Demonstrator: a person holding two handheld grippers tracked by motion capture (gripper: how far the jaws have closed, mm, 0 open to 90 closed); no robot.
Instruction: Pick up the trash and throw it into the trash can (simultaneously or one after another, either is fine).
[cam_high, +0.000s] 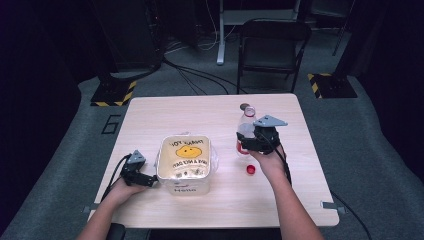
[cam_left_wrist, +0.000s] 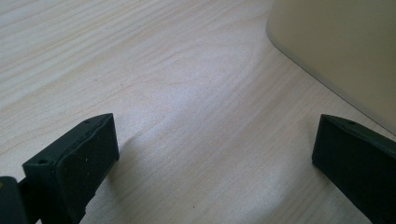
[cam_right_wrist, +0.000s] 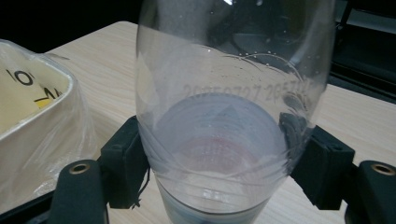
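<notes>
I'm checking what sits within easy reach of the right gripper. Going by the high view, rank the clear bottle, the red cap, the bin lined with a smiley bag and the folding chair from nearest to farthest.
1. Clear bottle: clamped in the right gripper.
2. Red cap: on the table, just below the hand.
3. Bin lined with a smiley bag: to the gripper's left.
4. Folding chair: on the floor beyond the table.

"Hello" on container (cam_high: 184, 189); floor (cam_high: 75, 125) "6"
</notes>
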